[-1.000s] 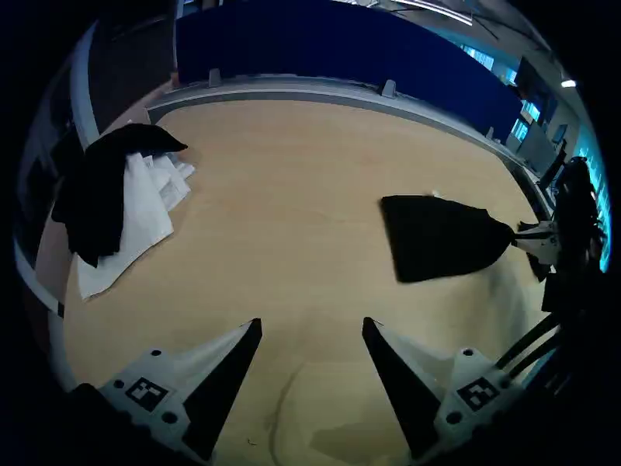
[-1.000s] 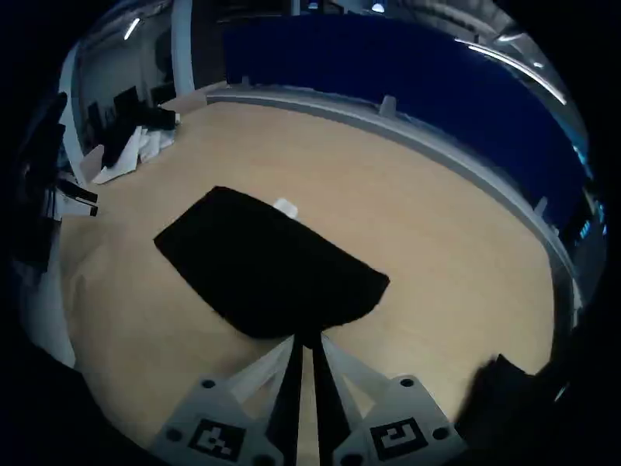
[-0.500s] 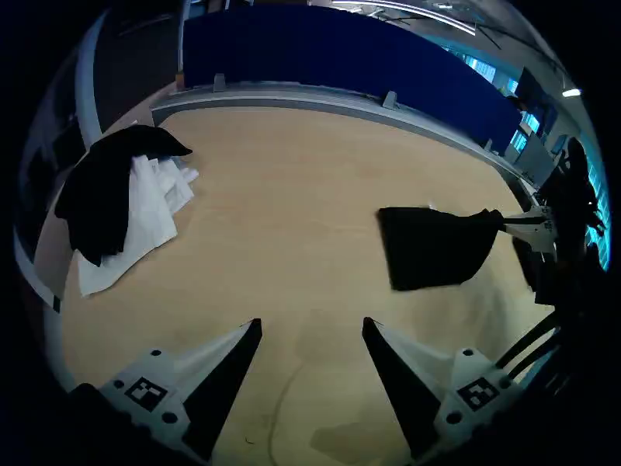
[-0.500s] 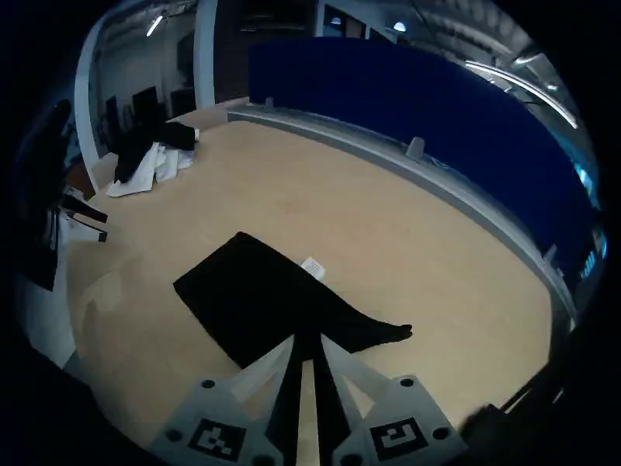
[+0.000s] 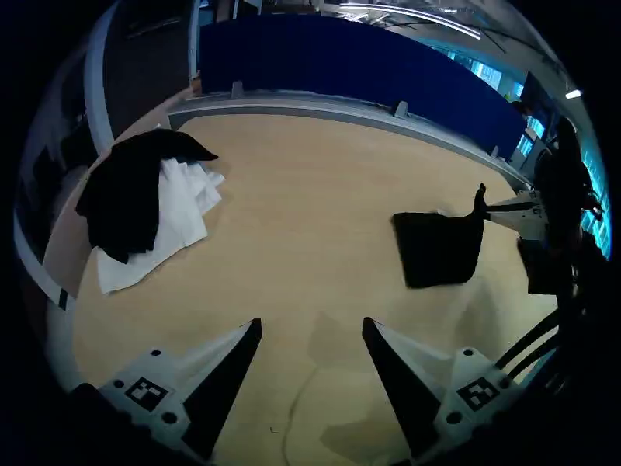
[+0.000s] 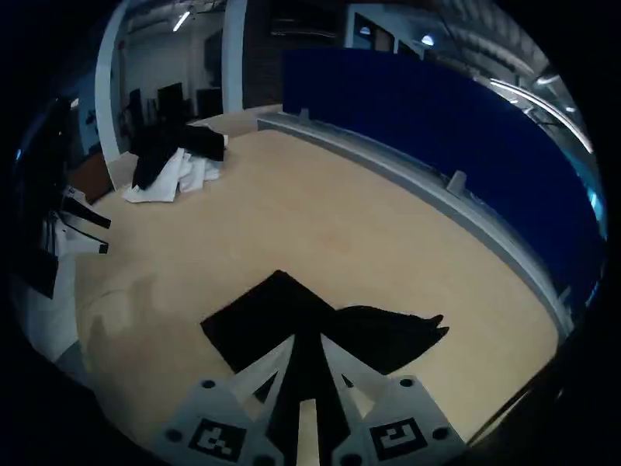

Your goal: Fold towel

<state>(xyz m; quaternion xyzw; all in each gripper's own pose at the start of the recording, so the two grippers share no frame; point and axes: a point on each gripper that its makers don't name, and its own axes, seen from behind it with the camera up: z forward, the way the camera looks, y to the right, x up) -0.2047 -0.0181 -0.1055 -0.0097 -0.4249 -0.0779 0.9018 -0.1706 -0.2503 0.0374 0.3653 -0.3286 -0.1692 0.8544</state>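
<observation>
Right gripper (image 6: 308, 343): fingers pinched together on edge of black towel (image 6: 256, 318), edge held raised. Judgement: edge grip lets flap carry over rest of cloth for fold. Rest of towel flat on table (image 6: 326, 225), just ahead of fingers.
Left gripper (image 5: 310, 325): fingers spread wide, nothing held, over bare wood, well apart from towel; probably free to pin or take another corner.
Cloth pile (image 5: 147, 202): far left, clear of fold area.
</observation>
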